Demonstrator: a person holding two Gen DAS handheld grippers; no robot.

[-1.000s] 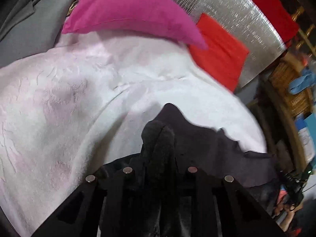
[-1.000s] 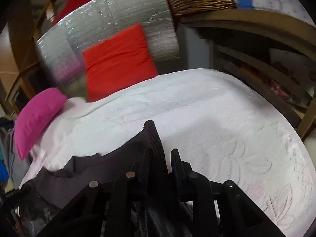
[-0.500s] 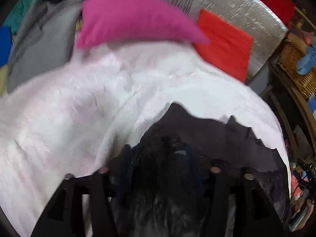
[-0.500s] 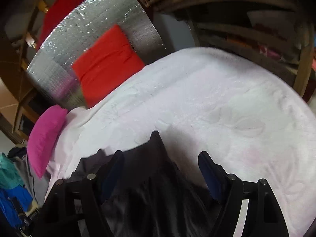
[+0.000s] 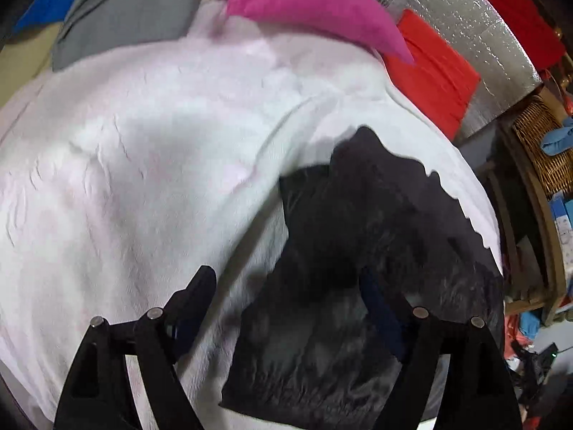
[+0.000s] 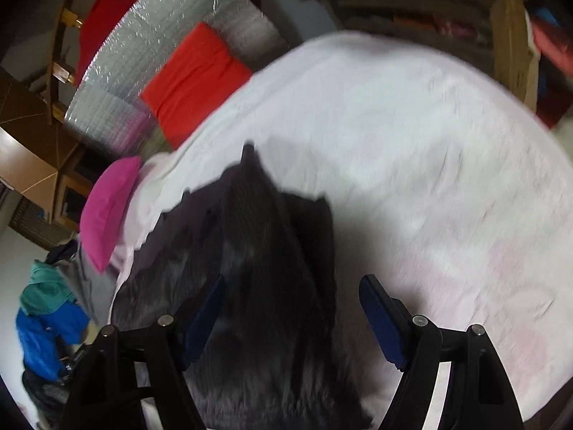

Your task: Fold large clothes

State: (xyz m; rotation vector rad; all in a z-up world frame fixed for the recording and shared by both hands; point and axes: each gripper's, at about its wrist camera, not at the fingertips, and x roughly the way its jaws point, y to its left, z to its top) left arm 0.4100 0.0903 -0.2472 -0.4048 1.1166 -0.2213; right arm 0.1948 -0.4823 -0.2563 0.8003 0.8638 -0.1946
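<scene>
A dark, nearly black garment (image 5: 358, 251) lies bunched and partly folded on the white bedspread (image 5: 143, 179). My left gripper (image 5: 286, 276) hovers over its left edge with its jaws opening wide; cloth shows below the gap, and the pads do not press on it. In the right wrist view the same garment (image 6: 265, 251) runs as a dark ridge across the bedspread (image 6: 429, 143). My right gripper (image 6: 293, 279) stands over it with blue pads apart and jaws closing a little. Neither pad touches the cloth.
A pink pillow (image 5: 315, 3) and a red pillow (image 5: 433, 71) rest at the head of the bed against a silver foil board (image 5: 458, 10). Grey clothing (image 5: 132, 10) lies beyond the bed, a wicker basket (image 5: 544, 143) stands right, and blue and teal clothes (image 6: 46, 315) are piled nearby.
Both grippers were shut on the dark garment a second ago and have let go. Their jaws now stand wide and both have shifted, leaving the garment on the bedspread.
</scene>
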